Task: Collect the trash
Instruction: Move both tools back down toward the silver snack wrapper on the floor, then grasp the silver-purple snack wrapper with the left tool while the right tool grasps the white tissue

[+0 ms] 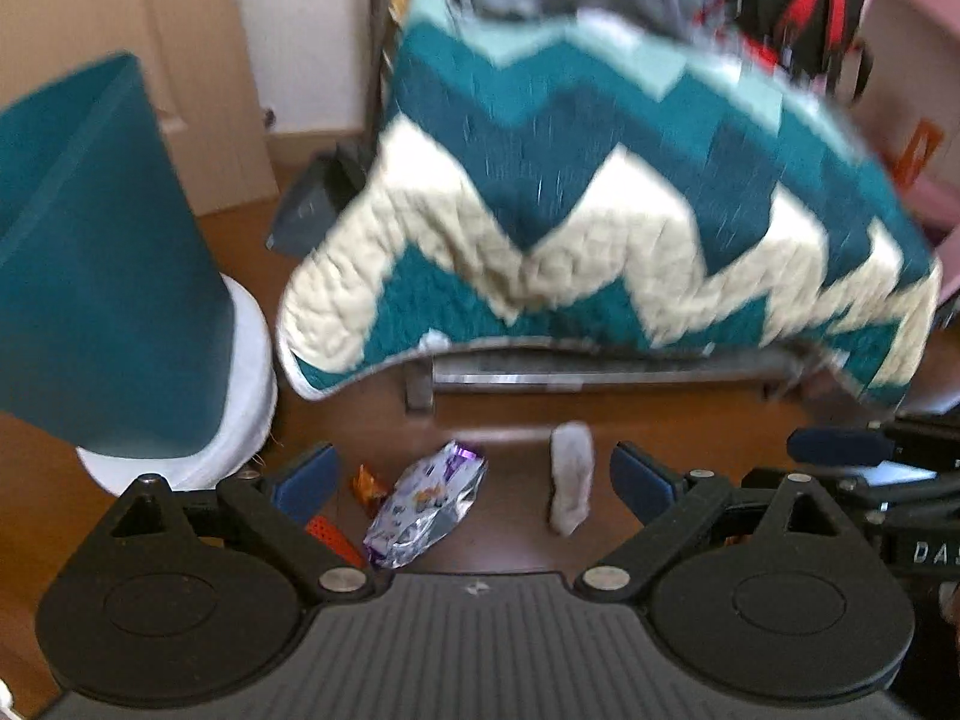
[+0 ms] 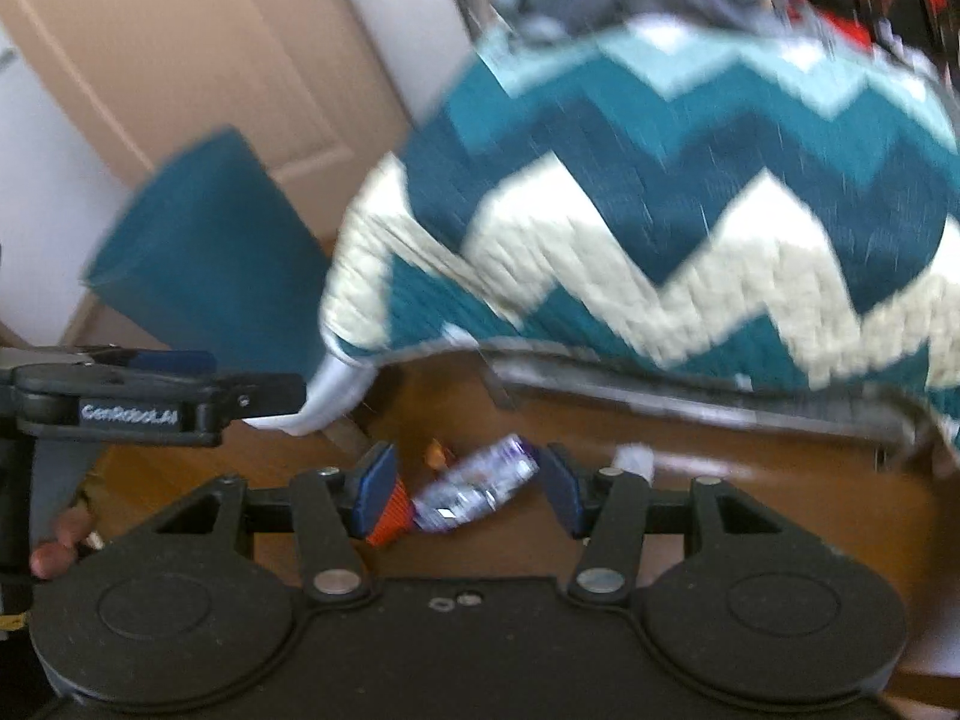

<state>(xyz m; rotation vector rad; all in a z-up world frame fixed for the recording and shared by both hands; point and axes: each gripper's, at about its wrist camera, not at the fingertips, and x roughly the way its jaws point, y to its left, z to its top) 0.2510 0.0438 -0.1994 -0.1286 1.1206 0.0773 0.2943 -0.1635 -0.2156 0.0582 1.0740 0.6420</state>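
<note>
Soft daylight; heavy motion blur; fisheye bending, dark corners

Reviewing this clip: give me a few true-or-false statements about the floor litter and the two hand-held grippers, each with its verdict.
1. A silver and purple wrapper lies on the wooden floor. True.
2. The left hand-held gripper is clamped on the wrapper. False: its jaws stand open, holding nothing.
3. A zigzag quilt hangs above the litter. True.
4. The right hand-held gripper holds a small orange wrapper. False: open, empty; that wrapper lies on the floor.
</note>
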